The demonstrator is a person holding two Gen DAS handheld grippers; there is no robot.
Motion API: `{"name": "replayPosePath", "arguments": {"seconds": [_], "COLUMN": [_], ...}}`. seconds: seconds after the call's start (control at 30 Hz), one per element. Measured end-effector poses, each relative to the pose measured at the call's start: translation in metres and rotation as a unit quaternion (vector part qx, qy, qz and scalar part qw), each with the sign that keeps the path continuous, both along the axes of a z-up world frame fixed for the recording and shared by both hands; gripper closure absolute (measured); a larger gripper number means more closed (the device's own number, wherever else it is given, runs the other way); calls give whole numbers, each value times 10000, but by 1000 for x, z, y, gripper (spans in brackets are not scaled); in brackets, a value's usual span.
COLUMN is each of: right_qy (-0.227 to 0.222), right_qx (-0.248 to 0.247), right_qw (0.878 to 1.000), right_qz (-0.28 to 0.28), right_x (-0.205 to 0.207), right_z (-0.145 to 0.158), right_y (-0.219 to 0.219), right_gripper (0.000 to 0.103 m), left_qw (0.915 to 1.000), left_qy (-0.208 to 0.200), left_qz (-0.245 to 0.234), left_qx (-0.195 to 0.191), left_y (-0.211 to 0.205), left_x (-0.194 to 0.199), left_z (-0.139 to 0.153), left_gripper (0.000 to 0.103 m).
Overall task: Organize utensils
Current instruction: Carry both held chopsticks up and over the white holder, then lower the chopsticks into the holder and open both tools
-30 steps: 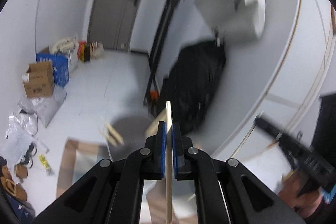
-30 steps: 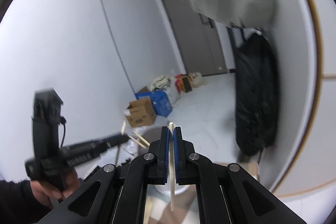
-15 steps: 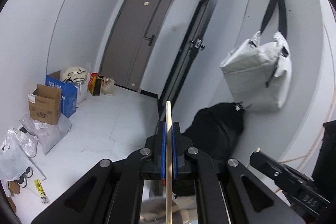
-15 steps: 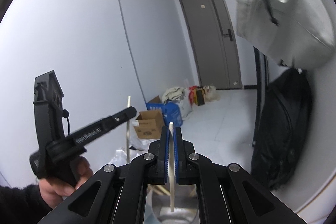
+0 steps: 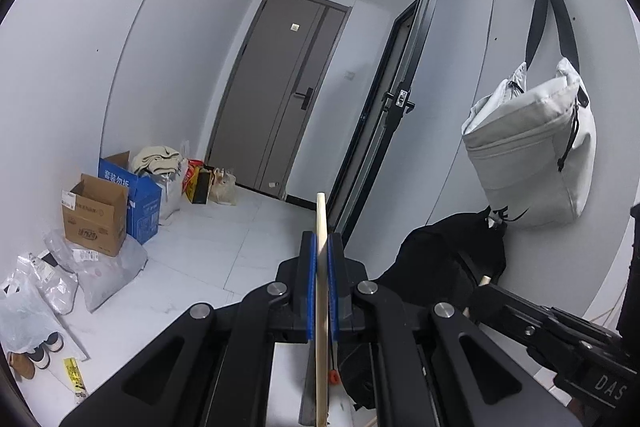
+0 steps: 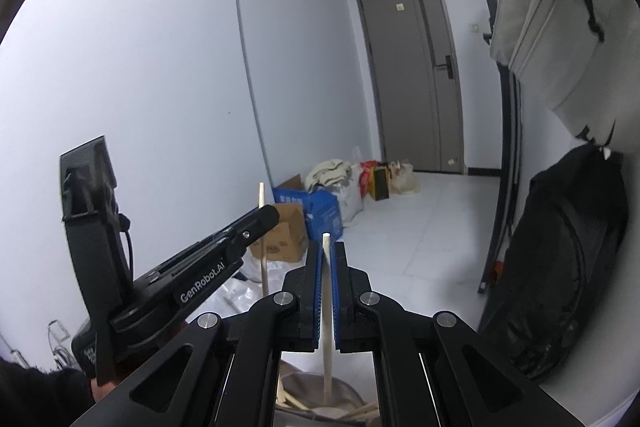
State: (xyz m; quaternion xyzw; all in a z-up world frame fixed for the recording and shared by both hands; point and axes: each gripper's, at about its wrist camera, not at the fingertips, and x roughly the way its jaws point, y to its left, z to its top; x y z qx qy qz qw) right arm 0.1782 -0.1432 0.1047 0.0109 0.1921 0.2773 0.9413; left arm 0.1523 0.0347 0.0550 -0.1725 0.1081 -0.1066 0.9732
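Blue fingers (image 5: 311,291) of the left gripper (image 5: 322,291) clamped tight on a pale wooden chopstick (image 5: 322,307) standing upright. Same on the right gripper (image 6: 327,297): pressed shut on a second chopstick (image 6: 327,311). Both now raised and levelled toward the door (image 5: 280,91), where a second ago tilted down at the floor. Probably carrying the pair toward the grey holder (image 6: 320,393) glimpsed below, loose sticks inside.
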Motion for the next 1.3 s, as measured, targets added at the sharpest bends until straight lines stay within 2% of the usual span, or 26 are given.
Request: {"name": "replayPosePath", "arguments": {"seconds": [0.37,0.67,0.9,1.1,1.3], "right_qy": [100,282,404,572,736], "right_qx": [-49,-61,-122,-183,-210], "right_qw": [9999,9995,9989,9977,9963], "right_qz": [72,104,198,325,384], "right_x": [10,14,16,16,13], "right_z": [-24,-36,-48,-61,-71], "right_y": [2,-4,-5,-6,-5], "right_gripper": [99,99,99,99,98], "left_qw": [9989,9994,9970,9890,9824], "left_qy": [-357,-89,71,273,594], "left_qz": [198,16,-433,-1031,-1282], "left_qx": [219,345,635,1026,1226], "left_y": [-9,-11,-21,-27,-28], "left_x": [-12,-16,-25,-34,-36], "left_z": [-15,-34,-36,-37,-40], "left_gripper": [102,102,102,102,102]}}
